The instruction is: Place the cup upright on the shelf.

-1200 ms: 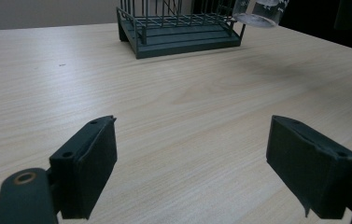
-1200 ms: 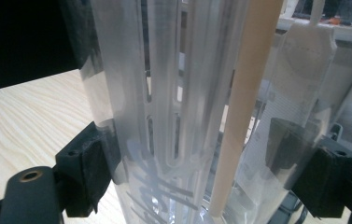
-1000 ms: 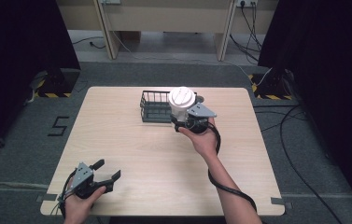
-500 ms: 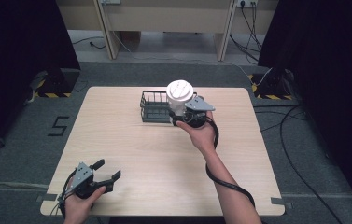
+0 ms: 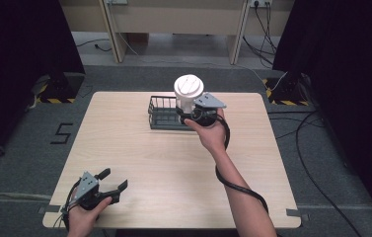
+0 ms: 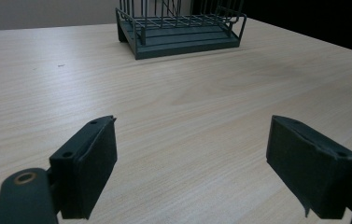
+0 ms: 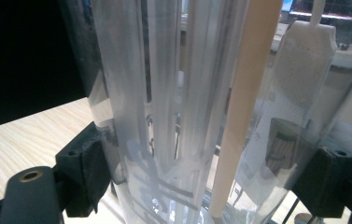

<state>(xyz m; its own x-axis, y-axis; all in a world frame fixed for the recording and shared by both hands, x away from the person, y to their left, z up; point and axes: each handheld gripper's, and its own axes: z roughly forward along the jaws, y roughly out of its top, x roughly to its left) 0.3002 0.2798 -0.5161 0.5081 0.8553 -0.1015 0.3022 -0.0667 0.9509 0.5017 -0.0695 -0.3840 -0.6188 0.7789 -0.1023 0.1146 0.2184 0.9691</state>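
Above the wire basket (image 5: pixel 165 112), the right gripper (image 5: pixel 192 117) clamped a lidded clear cup (image 5: pixel 187 95) upright, probably to lower it inside; the left gripper (image 5: pixel 108 185) rested open.

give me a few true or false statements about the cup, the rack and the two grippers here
1. The right gripper is shut on the white-lidded cup. True.
2. The left gripper is holding the wire rack. False: it is open near the table's front left corner, with nothing in it.
3. The cup is lying on its side on the table. False: it is held upright at the rack's right end.
4. In the left gripper view, the rack stands well beyond the open jaws. True.
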